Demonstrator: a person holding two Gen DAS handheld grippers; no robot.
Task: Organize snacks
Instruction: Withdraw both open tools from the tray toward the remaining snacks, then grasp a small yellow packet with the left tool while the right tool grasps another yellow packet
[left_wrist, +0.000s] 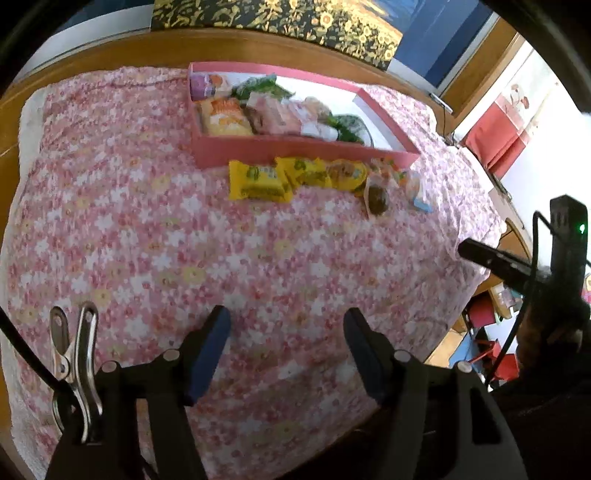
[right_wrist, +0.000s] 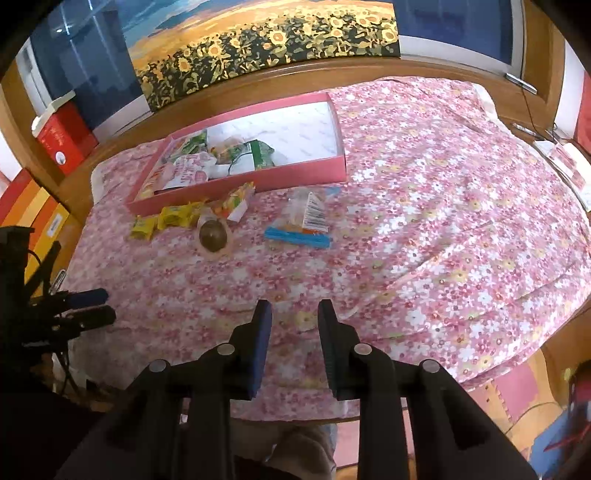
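A pink box (left_wrist: 295, 149) (right_wrist: 295, 173) lies on the flowered cloth, its left part filled with snack packs (left_wrist: 258, 110) (right_wrist: 192, 170), its right part bare white. Loose snacks lie in front of it: yellow packs (left_wrist: 258, 181) (right_wrist: 170, 218), a round brown snack in clear wrap (left_wrist: 376, 197) (right_wrist: 213, 234), an orange pack (right_wrist: 236, 205) and a clear bag with a blue strip (right_wrist: 303, 225) (left_wrist: 417, 194). My left gripper (left_wrist: 286, 321) is open and empty, well in front of the snacks. My right gripper (right_wrist: 294, 312) is open and empty above the cloth.
The pink flowered cloth (left_wrist: 147, 240) (right_wrist: 443, 221) covers a wooden table. A sunflower picture (right_wrist: 258, 48) leans at the back. Red boxes (right_wrist: 66, 140) stand at the far left. A metal clip (left_wrist: 74, 365) sits by my left gripper. The table's right edge (left_wrist: 476, 288) drops to the floor.
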